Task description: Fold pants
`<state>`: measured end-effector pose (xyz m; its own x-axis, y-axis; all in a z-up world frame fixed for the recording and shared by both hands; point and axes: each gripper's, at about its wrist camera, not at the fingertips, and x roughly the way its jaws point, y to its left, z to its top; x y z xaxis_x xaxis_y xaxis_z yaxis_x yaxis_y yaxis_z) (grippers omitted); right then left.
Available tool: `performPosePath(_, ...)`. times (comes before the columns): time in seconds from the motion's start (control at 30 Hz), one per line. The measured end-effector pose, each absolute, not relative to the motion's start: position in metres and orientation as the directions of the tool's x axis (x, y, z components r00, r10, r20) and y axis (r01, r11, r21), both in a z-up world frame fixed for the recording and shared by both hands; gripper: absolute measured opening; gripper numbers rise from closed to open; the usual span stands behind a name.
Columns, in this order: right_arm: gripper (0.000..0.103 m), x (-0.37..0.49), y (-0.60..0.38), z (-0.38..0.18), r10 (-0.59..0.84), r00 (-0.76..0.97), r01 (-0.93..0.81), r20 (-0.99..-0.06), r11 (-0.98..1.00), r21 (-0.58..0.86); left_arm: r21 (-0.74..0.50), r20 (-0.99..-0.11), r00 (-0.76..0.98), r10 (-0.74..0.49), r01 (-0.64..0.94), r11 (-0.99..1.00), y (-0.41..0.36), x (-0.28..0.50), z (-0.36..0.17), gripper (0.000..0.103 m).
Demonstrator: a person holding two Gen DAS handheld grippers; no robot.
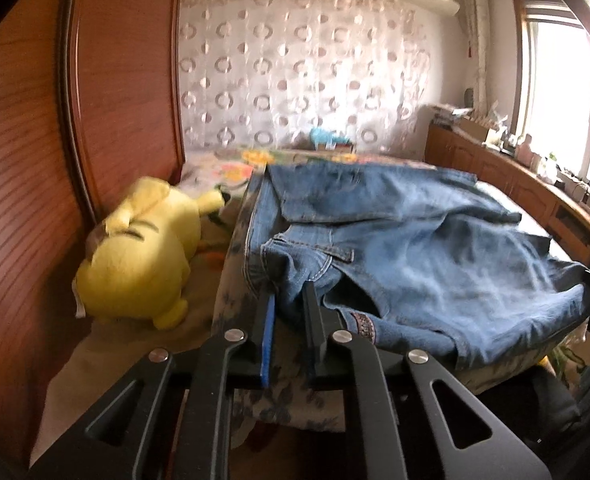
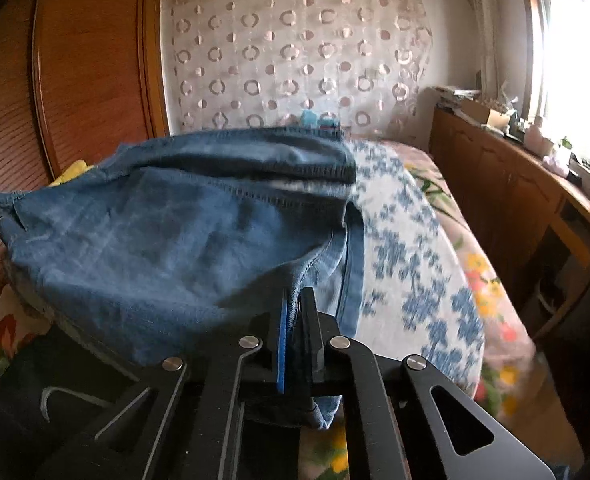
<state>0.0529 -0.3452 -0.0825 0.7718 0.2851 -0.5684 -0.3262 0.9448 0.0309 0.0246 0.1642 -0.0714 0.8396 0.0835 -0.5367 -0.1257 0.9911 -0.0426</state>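
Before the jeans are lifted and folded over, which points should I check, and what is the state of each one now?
1. Left gripper closed on the jeans: ok, denim sits between its fingers near the waistband.
2. Right gripper closed on the jeans: ok, a denim edge is pinched tightly.
3. Both grips on matching corners: cannot tell, the fabric is bunched and blurred.
4. Jeans spread flat on the bed: not ok, they are wrinkled and partly raised.
5. Yellow plush toy away from the denim: ok, it lies beside the jeans, not touching them.
6. Free bed surface beyond the jeans for the fold: ok in the right wrist view.
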Motion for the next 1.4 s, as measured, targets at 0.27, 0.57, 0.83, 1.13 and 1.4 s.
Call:
performPosePath(0.27,0.005,0.061,-0.344,-0.063,0.291,0.805,-0.334,-0.517,0.942,0.01,-0.047,-0.491,0.87,0.048,-0.081,0.996,0.16,0.034,-0.047,0.012)
performPosePath(0.57,0.005,0.093,-0.331,-0.061,0.283,0.815,-0.34,-0.506,0.94,-0.021,-0.041,-0.479,0.877,0.038,-0.065,0.997,0.163,0.058,-0.034,0.012)
performPosePath(0.83,0.005,0.142,-0.311,-0.063,0.274,0.808,-0.356,-0.522,0.933,-0.061,-0.023,-0.487,0.873,0.039,-0.058,0.998,0.165,0.094,-0.03,0.012)
performPosePath(1.13,0.005,0.206,-0.297,-0.08,0.268,0.768,-0.375,-0.582,0.924,-0.069,-0.003,-0.52,0.852,0.051,-0.061,0.998,0.165,0.138,-0.038,0.012)
performPosePath(1.4,0.005,0.229,-0.299,-0.077,0.281,0.75,-0.39,-0.599,0.919,-0.056,0.039,-0.544,0.837,0.061,-0.047,0.998,0.158,0.166,-0.035,0.011)
